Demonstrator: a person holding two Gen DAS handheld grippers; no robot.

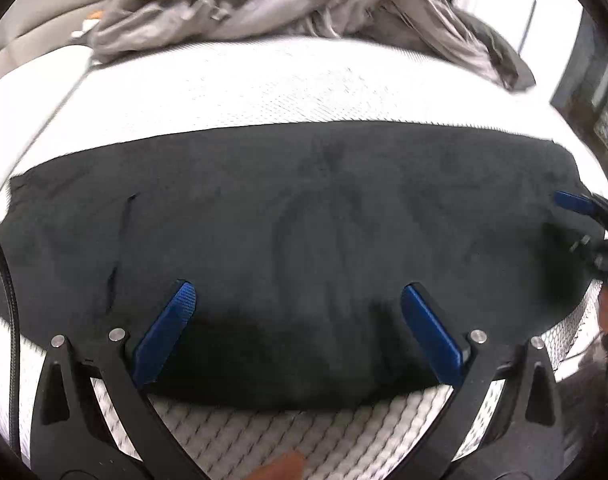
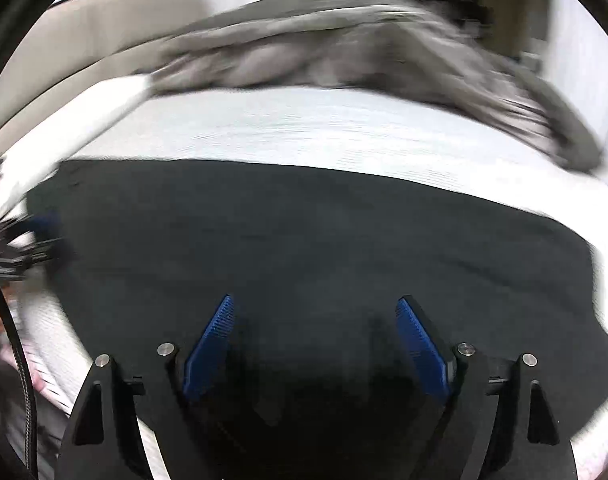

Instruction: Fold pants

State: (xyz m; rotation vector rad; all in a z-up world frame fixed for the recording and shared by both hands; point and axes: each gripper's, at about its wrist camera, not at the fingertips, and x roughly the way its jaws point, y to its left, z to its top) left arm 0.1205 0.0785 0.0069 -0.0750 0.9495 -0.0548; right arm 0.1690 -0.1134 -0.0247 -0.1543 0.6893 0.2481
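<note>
**Pants folded to a band, more folding may remain**

The black pants point(image 1: 304, 240) lie flat on the white mattress point(image 1: 264, 80) as one wide band, so a lengthwise fold seems done; the crosswise folds are probably left. The left gripper point(image 1: 298, 296) and right gripper point(image 2: 314, 308) both hover over the near edge at 6 o'clock, jaws open, holding nothing.

The left view shows a pocket slit at 9 o'clock and the grey blanket point(image 1: 284, 4) sharply; the right view is blurred.

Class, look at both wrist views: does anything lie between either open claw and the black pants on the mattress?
Nothing visible does. The left claw and right claw sit open directly over the black pants.
</note>
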